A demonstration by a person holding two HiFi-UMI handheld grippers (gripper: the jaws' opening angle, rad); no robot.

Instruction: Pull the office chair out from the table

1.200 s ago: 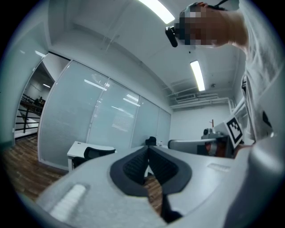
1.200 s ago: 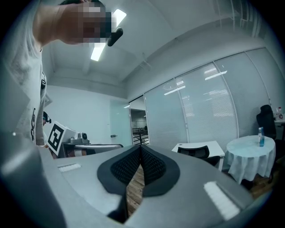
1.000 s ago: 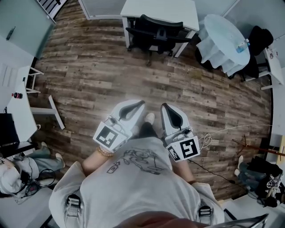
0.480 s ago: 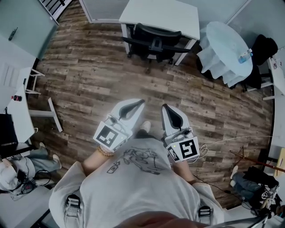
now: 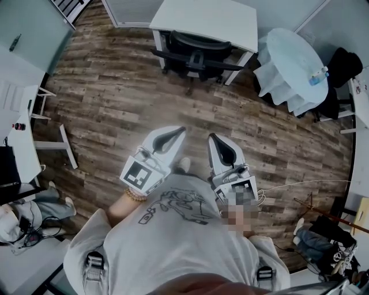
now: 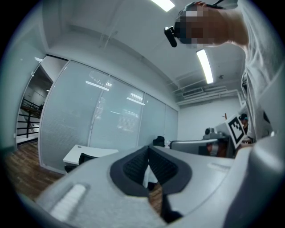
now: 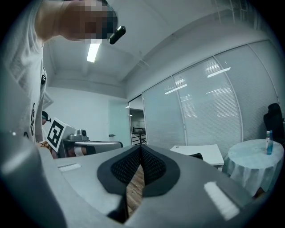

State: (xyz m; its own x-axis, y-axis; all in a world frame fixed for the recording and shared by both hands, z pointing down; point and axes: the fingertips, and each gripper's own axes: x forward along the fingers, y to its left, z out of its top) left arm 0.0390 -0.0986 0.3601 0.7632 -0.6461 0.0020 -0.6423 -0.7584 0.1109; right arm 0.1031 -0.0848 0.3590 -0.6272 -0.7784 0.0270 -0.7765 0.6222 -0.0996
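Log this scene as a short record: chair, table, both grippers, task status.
chair: black, pushed in at the table
table: white, rectangular
left gripper: shut, empty
right gripper: shut, empty
gap: open wood floor lies between both grippers and the chair; no contact
status: chair not yet pulled out

Count, approx.: 2 grippers (left gripper (image 5: pixel 182 129), right gripper (image 5: pixel 211 137)), 1 office chair (image 5: pixel 195 53) at 1 rect. table (image 5: pixel 230 17), 1 round table (image 5: pixel 282 49) w/ 1 bottle (image 5: pixel 317 75).
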